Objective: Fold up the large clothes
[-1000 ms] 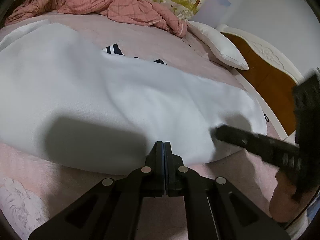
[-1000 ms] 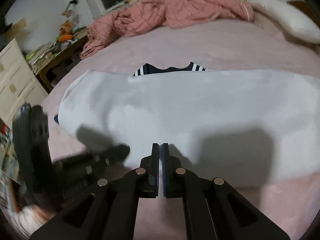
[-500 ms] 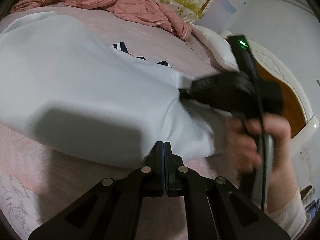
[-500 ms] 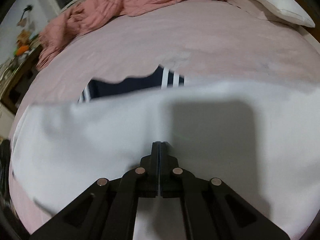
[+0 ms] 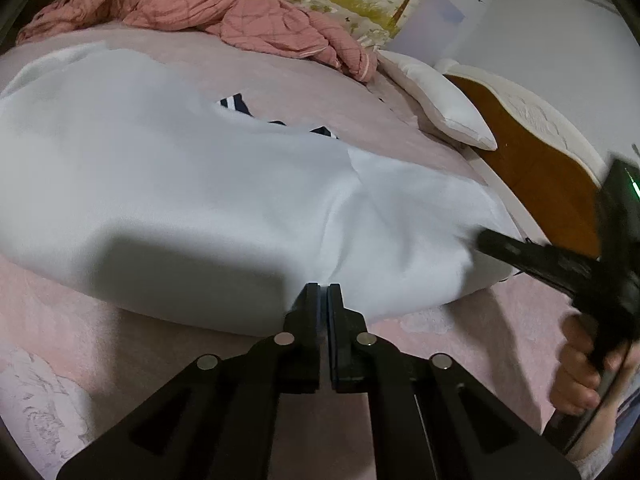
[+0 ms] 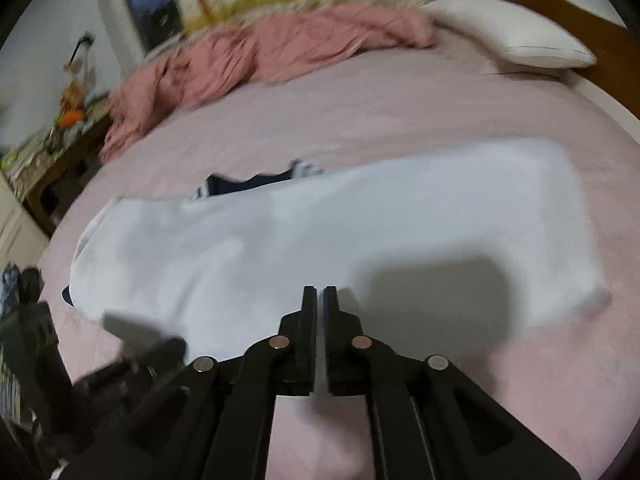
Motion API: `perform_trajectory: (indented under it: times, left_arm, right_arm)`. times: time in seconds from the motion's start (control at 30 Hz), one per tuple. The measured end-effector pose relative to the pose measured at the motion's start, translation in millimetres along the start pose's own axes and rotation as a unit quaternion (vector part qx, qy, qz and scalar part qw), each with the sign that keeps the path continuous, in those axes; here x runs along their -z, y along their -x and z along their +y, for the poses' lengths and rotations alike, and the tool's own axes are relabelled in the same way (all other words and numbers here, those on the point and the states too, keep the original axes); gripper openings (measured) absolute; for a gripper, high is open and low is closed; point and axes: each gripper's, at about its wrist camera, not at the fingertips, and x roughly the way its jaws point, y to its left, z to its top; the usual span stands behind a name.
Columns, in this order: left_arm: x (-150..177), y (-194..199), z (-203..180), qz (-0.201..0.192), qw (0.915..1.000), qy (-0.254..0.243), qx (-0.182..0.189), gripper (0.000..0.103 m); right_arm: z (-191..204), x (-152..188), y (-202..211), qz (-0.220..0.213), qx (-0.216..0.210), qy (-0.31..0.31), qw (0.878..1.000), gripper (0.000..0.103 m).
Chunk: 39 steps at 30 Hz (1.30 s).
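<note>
A large white garment lies folded in a long band across the pink bed; a navy part with white stripes peeks out at its far edge. It also shows in the right wrist view. My left gripper is shut and empty, its tips at the garment's near edge. My right gripper is shut and empty, just over the near edge; it shows blurred at the garment's right end in the left wrist view.
A crumpled pink quilt lies at the far side of the bed. A white pillow rests against the wooden headboard on the right. A cluttered table stands at the far left of the bed.
The right gripper swept over the middle of the garment and has drawn back to its right end. The garment's right part now lies flatter, with a fold edge showing.
</note>
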Motion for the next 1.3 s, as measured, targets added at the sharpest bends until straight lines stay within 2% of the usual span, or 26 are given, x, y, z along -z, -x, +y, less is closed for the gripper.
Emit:
perform_trajectory:
  times: [0.03, 0.07, 0.1, 0.13, 0.2, 0.27, 0.33, 0.37, 0.4, 0.47, 0.5, 0.57, 0.63, 0.7, 0.77, 0.83, 0.87, 1.0, 1.03, 1.1, 1.17, 1.23, 1.3]
  left_arm:
    - [-0.4, 0.6, -1.9, -0.003, 1.0, -0.004, -0.002, 0.009]
    - [-0.8, 1.8, -4.1, -0.006, 0.9999, -0.009, -0.004, 0.015]
    - [-1.4, 3.5, -7.0, -0.01, 0.9998, -0.015, -0.006, 0.018]
    - [-1.3, 7.0, -10.1, -0.017, 0.9995, -0.024, -0.013, 0.026]
    - [-4.7, 10.3, -15.5, -0.032, 0.9981, -0.043, -0.029, 0.038]
    - [-6.5, 18.8, -19.1, -0.054, 0.9953, -0.065, -0.047, 0.053]
    - [-7.1, 31.5, -19.7, -0.083, 0.9922, -0.076, -0.053, 0.057]
    - [-7.2, 37.0, -18.0, -0.093, 0.9915, -0.075, -0.051, 0.062]
    - [-8.1, 43.0, -15.8, -0.102, 0.991, -0.072, -0.048, 0.066]
    - [-11.1, 53.2, -13.3, -0.12, 0.9888, -0.072, -0.054, 0.077]
    - [-12.6, 57.2, -11.8, -0.128, 0.9872, -0.073, -0.06, 0.08]
    - [-17.0, 64.2, -7.5, -0.144, 0.9842, -0.074, -0.07, 0.092]
    - [-23.1, 66.3, -1.4, -0.155, 0.983, -0.065, -0.074, 0.098]
    - [-25.5, 67.9, 6.8, -0.155, 0.984, -0.05, -0.072, 0.098]
    - [-26.1, 69.2, 13.6, -0.155, 0.9843, -0.04, -0.075, 0.098]
    - [-26.2, 70.7, 19.1, -0.159, 0.9831, -0.037, -0.083, 0.098]
    - [-26.2, 71.0, 20.0, -0.159, 0.983, -0.036, -0.084, 0.098]
    - [-26.3, 69.6, 24.2, -0.159, 0.9822, -0.032, -0.094, 0.098]
    - [-26.4, 68.1, 25.1, -0.158, 0.9822, -0.03, -0.098, 0.098]
    - [-26.6, 65.7, 27.3, -0.153, 0.9826, -0.027, -0.102, 0.098]
    - [-26.6, 64.0, 28.4, -0.148, 0.9828, -0.026, -0.107, 0.098]
    - [-26.7, 63.7, 29.4, -0.143, 0.9843, -0.025, -0.1, 0.098]
    - [-27.5, 65.6, 31.8, -0.142, 0.9854, -0.02, -0.092, 0.098]
  right_arm:
    - [-12.4, 6.6, 12.3, -0.01, 0.015, -0.015, 1.0, 0.019]
    - [-23.4, 12.3, 21.9, -0.019, 0.049, -0.026, 0.998, 0.041]
    - [-31.3, 13.5, 24.6, -0.023, 0.076, -0.029, 0.996, 0.07]
    - [-39.6, 19.1, 32.6, -0.036, 0.111, -0.025, 0.993, 0.079]
    - [-50.8, 25.4, 40.3, -0.051, 0.112, -0.028, 0.992, 0.08]
    - [-71.8, 26.8, 38.7, -0.031, 0.077, -0.071, 0.994, 0.08]
    - [-92.5, 27.7, 32.8, -0.017, 0.042, -0.131, 0.99, 0.081]
    - [-104.5, 27.9, 26.9, -0.006, 0.037, -0.164, 0.986, 0.088]
    - [-112.1, 29.8, 20.6, 0.004, 0.035, -0.187, 0.982, 0.089]
    - [-134.3, 35.9, 9.4, 0.025, 0.005, -0.261, 0.965, 0.089]
    - [-137.0, 36.8, 8.5, 0.022, -0.004, -0.27, 0.963, 0.089]
    - [-141.1, 34.9, 10.4, 0.006, -0.013, -0.269, 0.963, 0.089]
    - [-145.0, 32.7, 10.9, -0.005, -0.012, -0.269, 0.963, 0.089]
    - [-149.0, 30.7, 5.6, -0.017, -0.022, -0.28, 0.96, 0.089]
    - [-149.8, 29.2, -4.8, -0.023, -0.013, -0.288, 0.957, 0.089]
    - [-147.1, 17.9, -17.2, -0.022, 0.003, -0.262, 0.965, 0.09]
    - [-146.2, 11.2, -19.4, -0.034, 0.002, -0.251, 0.967, 0.085]
    - [-154.8, 3.1, -31.6, -0.058, -0.021, -0.29, 0.955, 0.042]
    - [-154.5, 2.9, -31.6, -0.066, -0.02, -0.29, 0.955, 0.037]
    - [-139.8, -3.8, -27.0, -0.078, 0.016, -0.252, 0.964, 0.025]
    - [-115.5, -10.6, -20.9, -0.093, 0.069, -0.197, 0.974, 0.021]
    - [-96.3, -14.4, -8.9, -0.123, 0.093, -0.159, 0.975, 0.019]
    - [-84.7, -18.8, 2.5, -0.144, 0.097, -0.146, 0.974, 0.018]
